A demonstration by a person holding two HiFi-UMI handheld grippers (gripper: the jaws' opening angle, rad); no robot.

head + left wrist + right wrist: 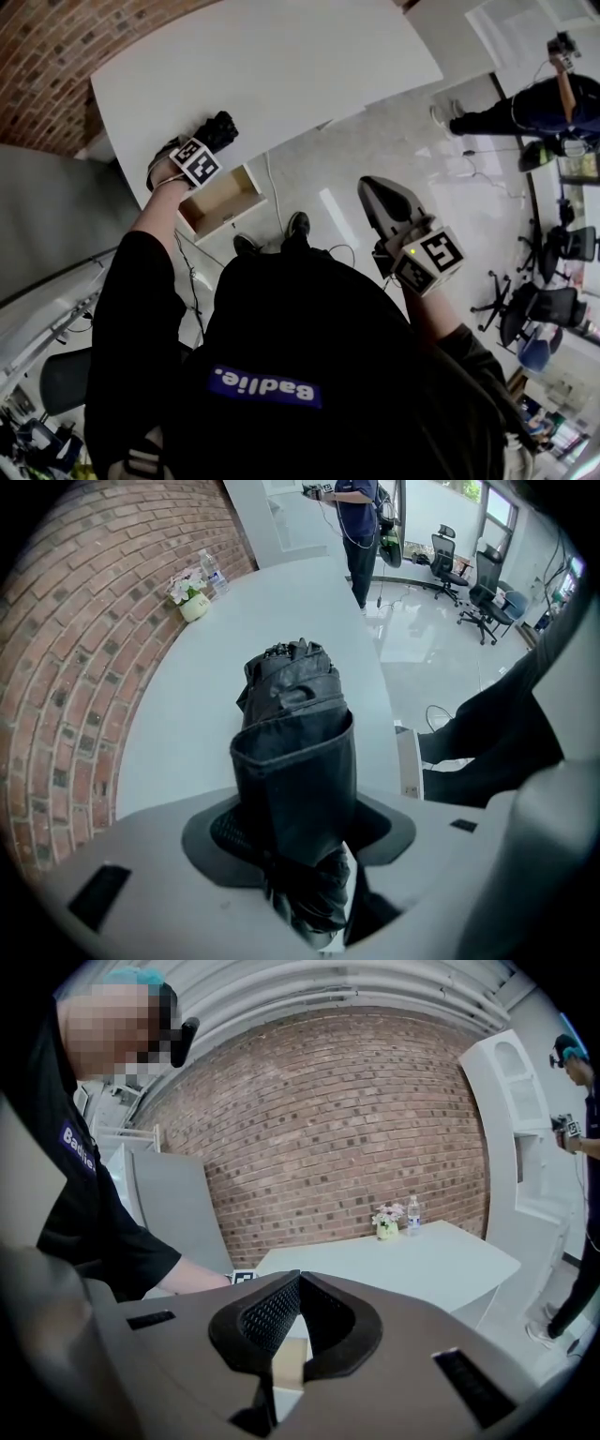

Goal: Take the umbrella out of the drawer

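Note:
A folded black umbrella (295, 724) in its black sleeve sticks out between the jaws of my left gripper (305, 832), which is shut on it. In the head view the left gripper (208, 141) holds the umbrella (225, 122) over the near edge of the white table (281, 66). Just below that edge the wooden drawer (225, 202) stands pulled open. My right gripper (370, 192) hangs over the floor to the right, apart from the drawer. In its own view the right gripper (298, 1279) is shut with nothing between its jaws.
A small flower pot (192, 602) and a water bottle (214, 574) stand at the table's far end by the brick wall (356, 1129). Another person (534, 108) stands at the far right, near office chairs (544, 300). Cables lie on the floor under the drawer.

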